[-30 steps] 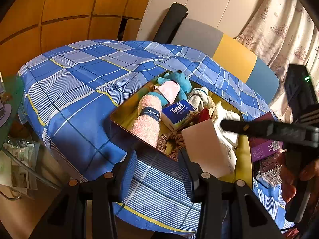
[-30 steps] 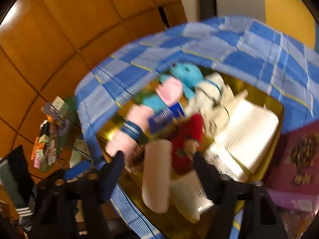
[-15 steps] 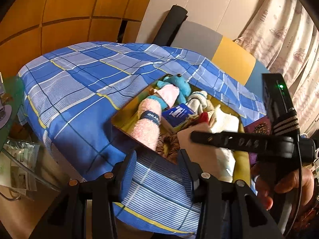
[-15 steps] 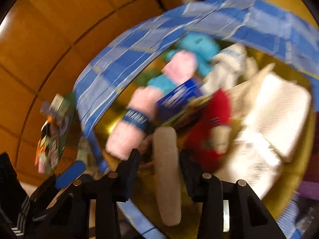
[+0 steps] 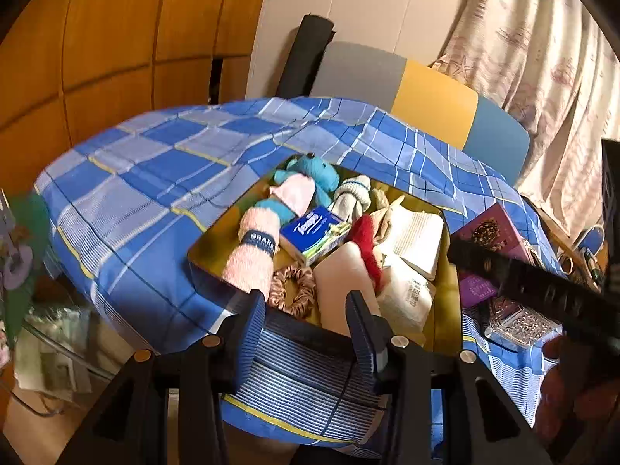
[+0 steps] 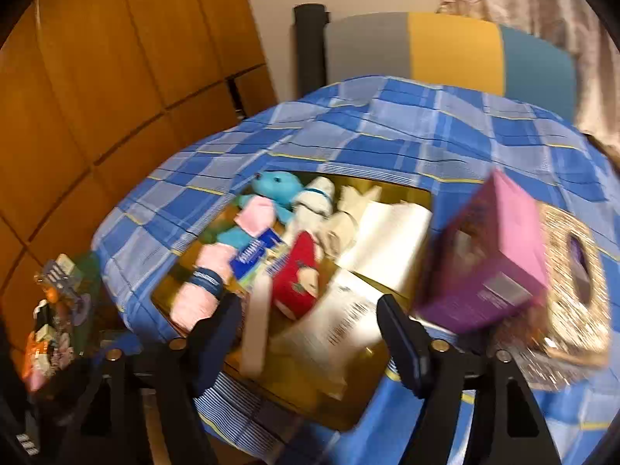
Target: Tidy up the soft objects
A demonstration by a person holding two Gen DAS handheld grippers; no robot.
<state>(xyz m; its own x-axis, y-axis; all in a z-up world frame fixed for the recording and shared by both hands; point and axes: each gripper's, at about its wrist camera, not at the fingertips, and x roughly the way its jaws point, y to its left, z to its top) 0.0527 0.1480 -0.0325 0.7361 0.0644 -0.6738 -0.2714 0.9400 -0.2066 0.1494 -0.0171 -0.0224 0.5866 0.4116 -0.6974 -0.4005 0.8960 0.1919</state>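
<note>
Right gripper: its jaws were spreading apart above the near end of the gold tray, with nothing pinched between them. A pale pink flat pad stood on edge just ahead of the left jaw, apart from both pads so far as the blurred right wrist view allowed.

Left gripper: its jaws stood partly spread and empty over the tray's near rim, framing only the checked blue cloth.

Contents of the tray, from near to far: a brown satin scrunchie, a labelled white fabric bundle, a red plush toy, a rolled pink towel with a dark band, a blue tissue pack, a folded cream waffle cloth, a white rolled sock and a turquoise plush animal. All lay crowded and overlapping.

Handling, as judged: every item appeared light and compliant. The plush and towel would squash under the pads and were best taken across a firm, narrow part, the towel at its band. The satin scrunchie looked slippery; a pinch through its gathered ring would hold better than a grip on its outside. The flat pad seemed likely to flop if taken by a corner, so its mid-edge was preferable.

Beside the tray: a purple box on the cloth-covered tabletop.
</note>
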